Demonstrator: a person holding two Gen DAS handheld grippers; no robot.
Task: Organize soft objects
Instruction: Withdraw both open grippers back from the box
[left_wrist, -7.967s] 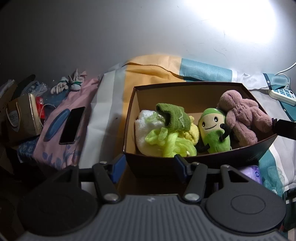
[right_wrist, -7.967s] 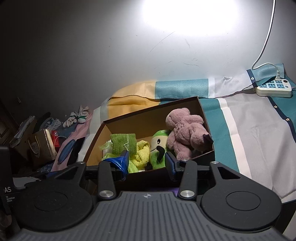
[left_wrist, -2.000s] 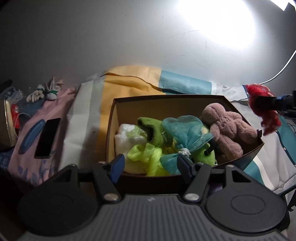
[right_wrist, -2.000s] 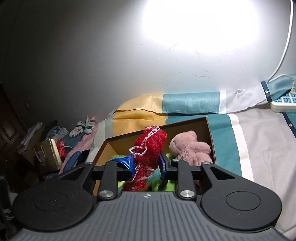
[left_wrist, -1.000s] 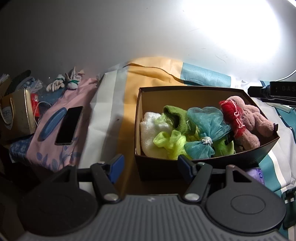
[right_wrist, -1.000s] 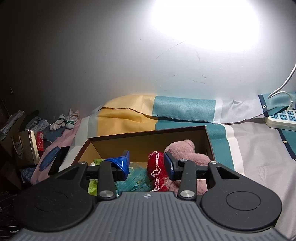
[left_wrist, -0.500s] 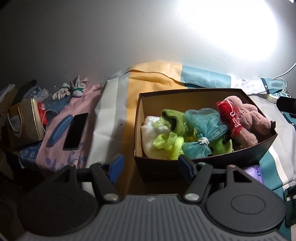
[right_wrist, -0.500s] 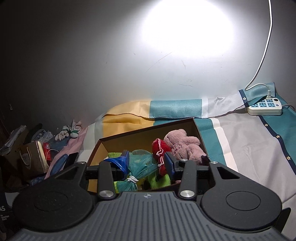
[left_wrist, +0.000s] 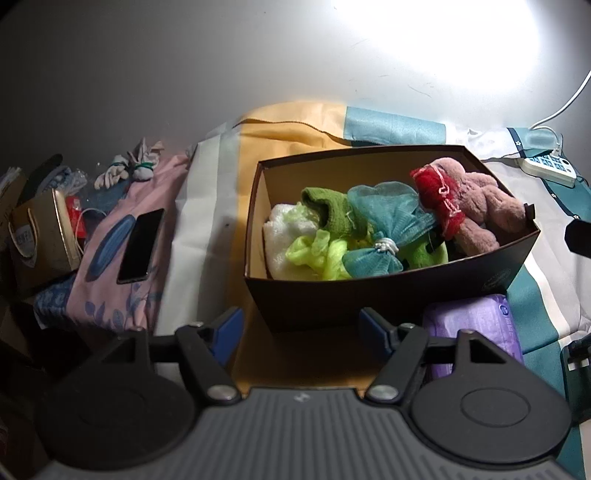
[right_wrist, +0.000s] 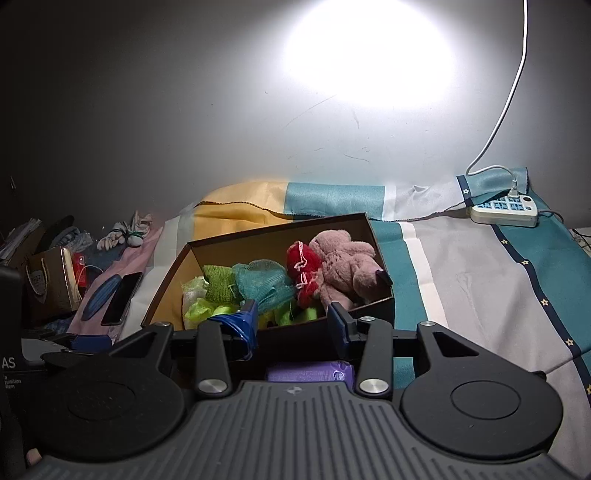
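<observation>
Left wrist view: my left gripper (left_wrist: 300, 328) is spread wide and empty just short of the box (left_wrist: 388, 291); my right gripper (right_wrist: 291, 325) gapes empty too. Inside, the red toy (left_wrist: 439, 201) lies against the pink plush (left_wrist: 484, 210), its length running near-right.

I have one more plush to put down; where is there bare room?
Bare bedsheet between the box and the power strip. The box is crowded: red pouf against the pink plush. Left of it, the phone and clutter.
</observation>
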